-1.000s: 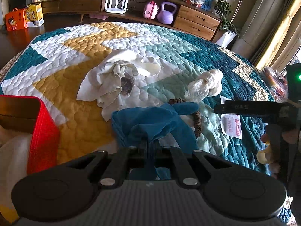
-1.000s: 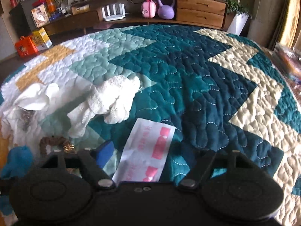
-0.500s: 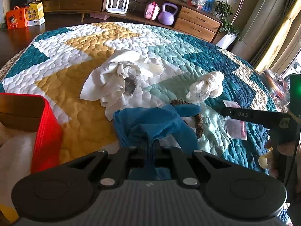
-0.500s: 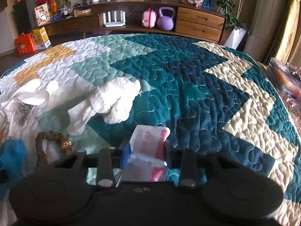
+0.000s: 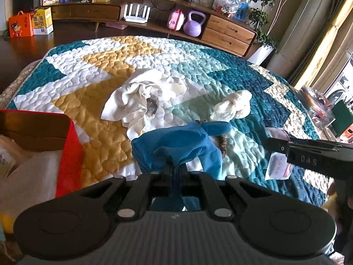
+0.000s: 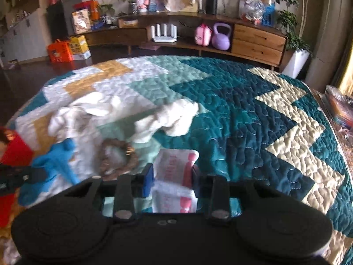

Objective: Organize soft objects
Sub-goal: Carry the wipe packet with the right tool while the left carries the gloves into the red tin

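Both of my grippers hold soft items above the quilted bed (image 5: 92, 101). The left gripper (image 5: 175, 172) has its jaws clenched on a fold of the blue cloth (image 5: 181, 141), which drapes forward over the quilt. The right gripper (image 6: 172, 176) has its jaws clamped across a white-and-pink tissue pack (image 6: 174, 170).

Risks, as I judge them: the blue cloth is pinched by one small fold and could slip free; its hanging end may snag the brown braided ring (image 6: 117, 159) lying just beside it. The soft pack could squirm out sideways.

Surroundings: the red box (image 5: 70, 154) sits at the left, partly filled. A cream cloth (image 5: 134, 97) and a white knitted piece (image 5: 233, 106) lie on the quilt, between the grippers and the far edge.
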The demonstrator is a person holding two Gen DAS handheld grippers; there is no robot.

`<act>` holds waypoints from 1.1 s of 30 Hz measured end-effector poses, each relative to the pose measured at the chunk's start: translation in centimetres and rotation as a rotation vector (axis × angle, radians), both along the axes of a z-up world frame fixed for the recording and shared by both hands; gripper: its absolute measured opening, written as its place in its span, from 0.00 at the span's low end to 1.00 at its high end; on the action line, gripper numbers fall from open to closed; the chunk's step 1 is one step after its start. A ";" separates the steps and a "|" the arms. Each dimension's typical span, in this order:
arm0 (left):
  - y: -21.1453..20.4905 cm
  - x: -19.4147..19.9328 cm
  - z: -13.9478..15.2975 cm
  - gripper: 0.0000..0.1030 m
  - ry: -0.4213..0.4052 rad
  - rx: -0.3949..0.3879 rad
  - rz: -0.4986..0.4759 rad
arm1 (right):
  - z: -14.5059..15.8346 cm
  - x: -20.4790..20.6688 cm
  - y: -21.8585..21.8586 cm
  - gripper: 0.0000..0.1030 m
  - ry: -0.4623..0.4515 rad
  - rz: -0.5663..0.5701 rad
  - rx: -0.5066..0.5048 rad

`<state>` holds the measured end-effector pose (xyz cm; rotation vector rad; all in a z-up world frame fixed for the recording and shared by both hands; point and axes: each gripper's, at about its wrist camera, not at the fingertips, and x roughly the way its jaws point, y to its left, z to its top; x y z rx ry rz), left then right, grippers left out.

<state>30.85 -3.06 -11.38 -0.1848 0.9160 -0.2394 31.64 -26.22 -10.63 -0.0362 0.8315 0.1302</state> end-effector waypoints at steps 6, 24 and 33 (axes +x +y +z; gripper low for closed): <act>0.6 -2.2 2.5 0.05 -0.033 0.009 -0.003 | 2.5 -2.9 1.2 0.33 -0.015 0.047 0.043; 5.9 -8.1 10.6 0.05 -0.118 0.116 0.023 | 9.4 -8.1 10.0 0.33 -0.088 0.240 0.080; 11.6 -9.5 13.0 0.05 -0.157 0.181 0.084 | 10.8 -9.0 16.2 0.33 -0.111 0.329 0.090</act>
